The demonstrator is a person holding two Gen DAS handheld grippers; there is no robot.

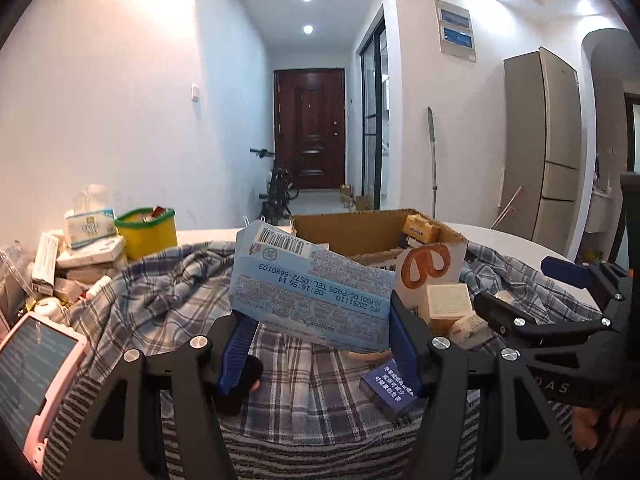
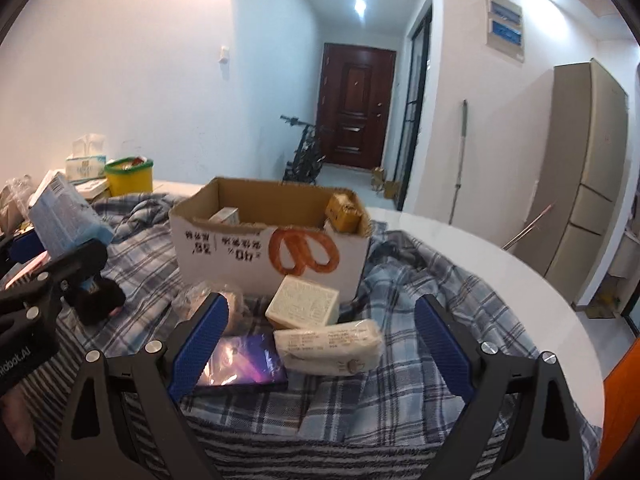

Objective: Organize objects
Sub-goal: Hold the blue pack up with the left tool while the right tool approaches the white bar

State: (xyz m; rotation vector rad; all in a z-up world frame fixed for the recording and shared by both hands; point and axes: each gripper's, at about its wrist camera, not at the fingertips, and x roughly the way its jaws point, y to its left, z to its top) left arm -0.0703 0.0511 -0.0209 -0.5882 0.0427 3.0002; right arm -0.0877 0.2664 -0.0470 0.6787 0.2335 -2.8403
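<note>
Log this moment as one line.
left claw: shut on light blue box, lifted | right claw: open, empty, over cream box | cardboard box: open, partly filled

This is a home, seen from a round white worktop (image 2: 480, 264) draped with a plaid cloth (image 2: 420, 360). A hallway leads to a dark red entrance door (image 1: 309, 128), with a bicycle (image 1: 278, 188) parked beside it. A tall fridge (image 1: 548, 144), a mop (image 1: 432, 160) against the wall and a tissue box (image 1: 88, 226) all mark everyday living.
</note>
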